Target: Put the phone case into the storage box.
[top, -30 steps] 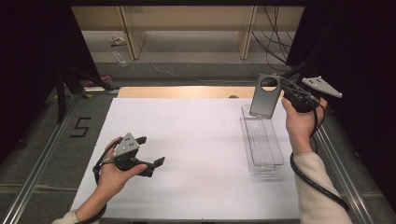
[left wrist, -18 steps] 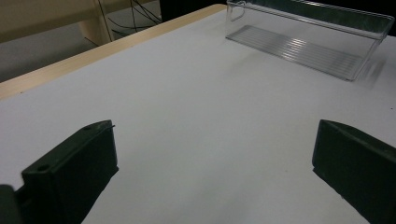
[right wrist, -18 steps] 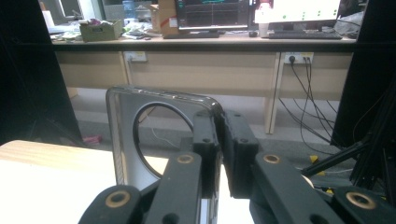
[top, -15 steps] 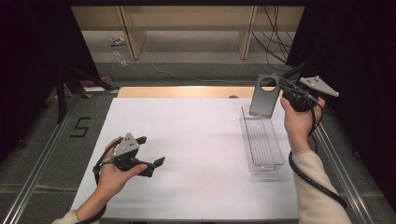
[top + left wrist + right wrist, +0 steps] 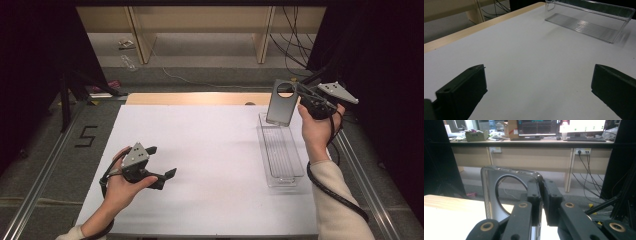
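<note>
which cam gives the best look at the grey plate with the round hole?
The right gripper view: the grey plate sits close up, upright, its edge pinched by the right gripper. The high view shows it small, held above the far end of the clear tray. The left gripper view gives the tray and open jaws.

A white tabletop with a pale wooden strip along its far edge stands on a grey floor, where a black "5" is marked off the left edge. Metal rails run along both sides. Dark curtains close in left and right. Past the far edge, pale wooden furniture legs rise from the floor, with black cables trailing beside them. In the right gripper view, a long wooden desk carries monitors and a keyboard, and wall sockets sit beneath it.
</note>
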Demonstrator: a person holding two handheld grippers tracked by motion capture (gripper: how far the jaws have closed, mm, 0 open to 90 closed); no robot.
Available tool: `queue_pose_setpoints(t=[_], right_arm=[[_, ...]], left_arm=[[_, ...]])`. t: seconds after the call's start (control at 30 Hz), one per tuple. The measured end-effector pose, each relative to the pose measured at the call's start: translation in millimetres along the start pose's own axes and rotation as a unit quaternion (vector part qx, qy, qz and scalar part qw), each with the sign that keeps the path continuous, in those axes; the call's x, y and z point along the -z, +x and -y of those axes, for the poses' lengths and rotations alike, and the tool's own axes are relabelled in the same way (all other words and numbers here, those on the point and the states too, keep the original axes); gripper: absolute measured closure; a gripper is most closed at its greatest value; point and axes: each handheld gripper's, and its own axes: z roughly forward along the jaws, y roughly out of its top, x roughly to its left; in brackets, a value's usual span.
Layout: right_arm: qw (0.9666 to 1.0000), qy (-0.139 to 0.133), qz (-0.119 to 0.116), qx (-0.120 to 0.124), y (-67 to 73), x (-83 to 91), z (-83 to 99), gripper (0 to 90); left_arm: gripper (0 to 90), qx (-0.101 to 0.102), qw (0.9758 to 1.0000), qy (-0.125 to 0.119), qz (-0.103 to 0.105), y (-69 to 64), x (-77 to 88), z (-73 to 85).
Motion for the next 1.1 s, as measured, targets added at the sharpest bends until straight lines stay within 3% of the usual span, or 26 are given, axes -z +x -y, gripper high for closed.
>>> queue_pose_setpoints(t=[1.1], right_arm=[[0.9999, 0.007, 0.004, 0.009, 1.1, -12.3, 5.3, 84.9]], left_arm=[[0.0, 0.000, 1.0000, -0.001, 0.000, -0.4, 0.8, -0.8]])
